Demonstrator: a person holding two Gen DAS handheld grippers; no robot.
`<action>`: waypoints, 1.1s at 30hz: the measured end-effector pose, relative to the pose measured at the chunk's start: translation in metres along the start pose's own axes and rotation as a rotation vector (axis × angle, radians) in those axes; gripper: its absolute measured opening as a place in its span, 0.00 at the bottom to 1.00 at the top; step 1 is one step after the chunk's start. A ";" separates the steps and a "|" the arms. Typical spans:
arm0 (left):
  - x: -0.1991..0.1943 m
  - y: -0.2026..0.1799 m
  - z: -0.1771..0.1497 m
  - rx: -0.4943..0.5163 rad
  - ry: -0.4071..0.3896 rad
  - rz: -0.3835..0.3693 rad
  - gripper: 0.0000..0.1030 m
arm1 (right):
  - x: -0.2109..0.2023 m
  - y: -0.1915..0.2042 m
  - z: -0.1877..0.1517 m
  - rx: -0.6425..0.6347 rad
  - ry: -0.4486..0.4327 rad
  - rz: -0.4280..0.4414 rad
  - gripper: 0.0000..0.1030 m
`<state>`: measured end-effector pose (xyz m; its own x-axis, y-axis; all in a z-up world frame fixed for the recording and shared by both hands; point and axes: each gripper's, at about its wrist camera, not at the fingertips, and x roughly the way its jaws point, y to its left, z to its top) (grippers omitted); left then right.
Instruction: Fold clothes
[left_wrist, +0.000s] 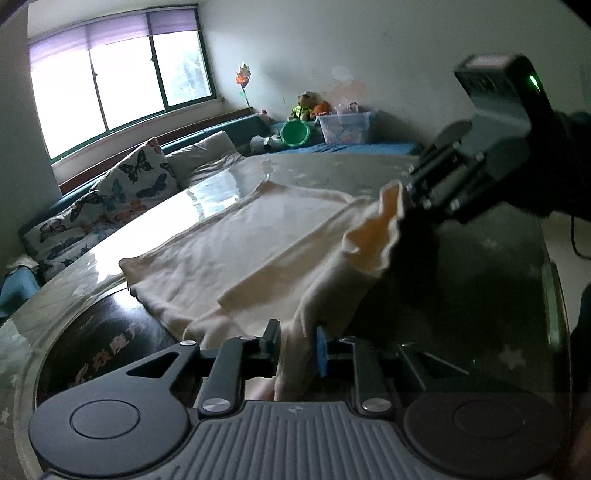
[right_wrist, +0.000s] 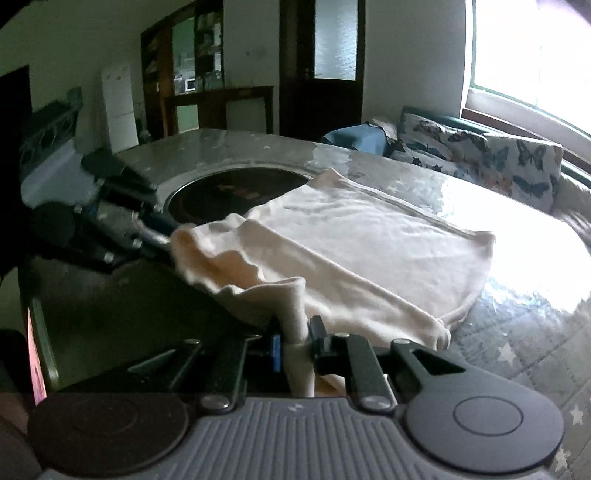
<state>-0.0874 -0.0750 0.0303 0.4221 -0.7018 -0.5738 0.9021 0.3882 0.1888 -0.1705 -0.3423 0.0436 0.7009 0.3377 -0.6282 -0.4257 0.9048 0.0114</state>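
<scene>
Now both claws, left gripper (left_wrist: 297, 341) and right gripper (right_wrist: 295, 338), pinch the cream garment's (left_wrist: 229, 251) edge; uneven pulling could skew the fold.

garment (left_wrist: 236, 243): pinched corners hidden between fingers | right gripper (left_wrist: 413, 192): blurred, body cut off at frame edge

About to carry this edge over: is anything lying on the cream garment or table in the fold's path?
Nothing visible. Left gripper and right gripper both clamp the cream cotton garment; its flat part and the glossy round table beyond look bare.
</scene>
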 end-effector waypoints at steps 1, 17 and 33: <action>-0.001 -0.001 -0.002 0.003 0.003 0.000 0.26 | 0.000 -0.002 0.001 0.014 0.000 0.000 0.13; -0.015 -0.001 -0.010 -0.046 -0.004 0.041 0.08 | -0.004 0.012 0.003 0.011 -0.023 -0.029 0.10; -0.093 -0.011 0.015 -0.169 -0.085 -0.028 0.08 | -0.069 0.034 0.021 -0.005 -0.022 0.059 0.10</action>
<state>-0.1350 -0.0227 0.0937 0.4094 -0.7589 -0.5064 0.8887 0.4573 0.0330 -0.2212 -0.3294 0.1036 0.6868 0.3959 -0.6095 -0.4694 0.8819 0.0438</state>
